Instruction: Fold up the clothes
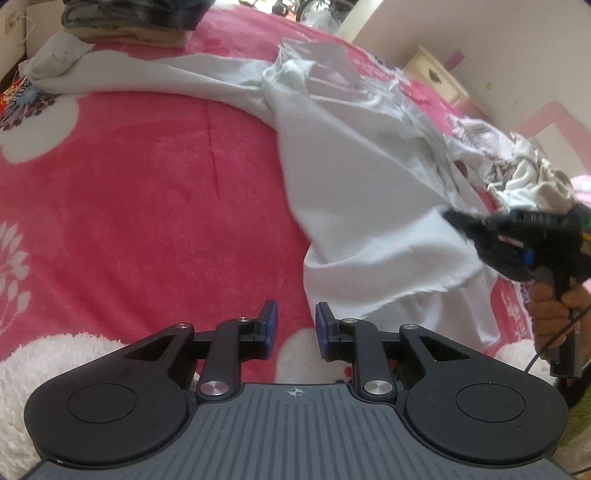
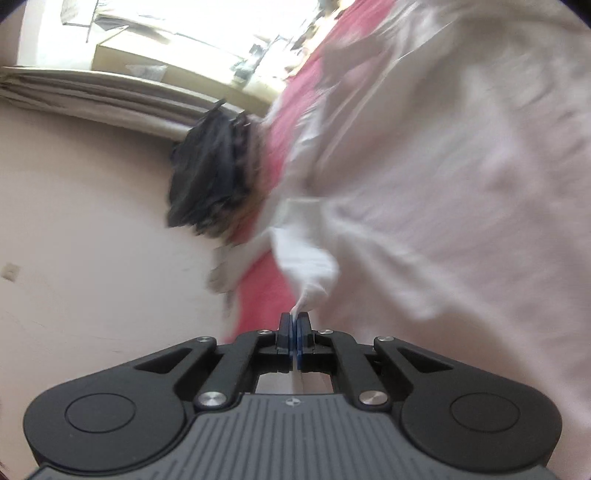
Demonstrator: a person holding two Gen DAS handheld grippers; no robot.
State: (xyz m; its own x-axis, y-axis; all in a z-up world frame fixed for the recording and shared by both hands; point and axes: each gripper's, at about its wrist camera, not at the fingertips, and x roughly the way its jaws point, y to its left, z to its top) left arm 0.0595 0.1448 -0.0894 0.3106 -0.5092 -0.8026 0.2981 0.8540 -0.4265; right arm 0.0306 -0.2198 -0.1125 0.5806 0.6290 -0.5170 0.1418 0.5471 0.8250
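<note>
1. Pale grey fabric: the garment (image 1: pixel 369 192) lies crumpled and twisted on the pink floral blanket (image 1: pixel 147 192), ahead and to the right of the left gripper's fingertips. One long part trails away to the far left. No clean fold shows in it.
2. Progress, as a judgement: early. The garment is not yet spread flat, and no fold line is set. A stack of folded clothes (image 1: pixel 129 26) sits at the far edge of the blanket, so some items look done. A heap of unsorted clothes (image 1: pixel 517 170) waits far right.
3. Left gripper (image 1: pixel 295 325): fingers parted, nothing between the blue pads (image 1: pixel 271 317). It is released and points down at bare blanket; the garment's near hem lies just right of its right fingertip.
4. Right gripper (image 2: pixel 294 321): fingers clenched on a pinch of the garment's white cloth (image 2: pixel 306 273), which rises in a peak from the tips. The rest of the garment spreads to the right of the fingers.
5. Right wrist view is blurred and strongly tilted, so I cannot say which edge is pinched; possibly a hem or corner.
6. From the left wrist view, a hand (image 1: pixel 554 306) grips the right tool's handle, held over the garment's right side.
</note>
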